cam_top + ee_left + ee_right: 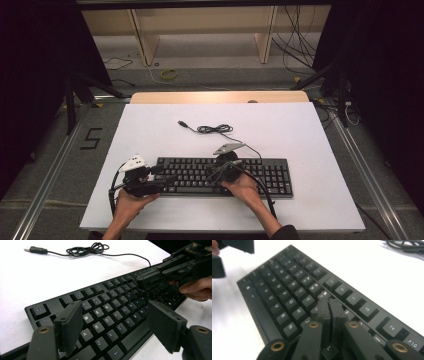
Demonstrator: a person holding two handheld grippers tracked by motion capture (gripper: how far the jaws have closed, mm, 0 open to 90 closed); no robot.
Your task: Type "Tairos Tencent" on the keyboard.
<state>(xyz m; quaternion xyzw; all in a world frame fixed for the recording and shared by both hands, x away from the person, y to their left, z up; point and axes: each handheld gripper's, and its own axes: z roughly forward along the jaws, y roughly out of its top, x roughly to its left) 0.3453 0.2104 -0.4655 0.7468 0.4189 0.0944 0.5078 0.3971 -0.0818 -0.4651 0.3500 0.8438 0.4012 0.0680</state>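
Your black keyboard lies flat on the white worktop, parallel to its near edge and a little closer to that edge than to the far one, roughly midway between the left and right sides. Its cable runs from the keyboard's far edge up toward the middle of the worktop, where it bunches into a loose coil and ends in a USB plug lying free. Your left gripper hovers over the keyboard's left end with its jaws spread wide, the letter rows showing between them and nothing clamped. Your right gripper sits over the middle of the keyboard with its two jaws pressed together into a single tip; that tip rests down among the keys near the number row, with nothing gripped between the pads. Whether the tip actually presses a key cannot be told. Both your hands stay near the worktop's near edge.
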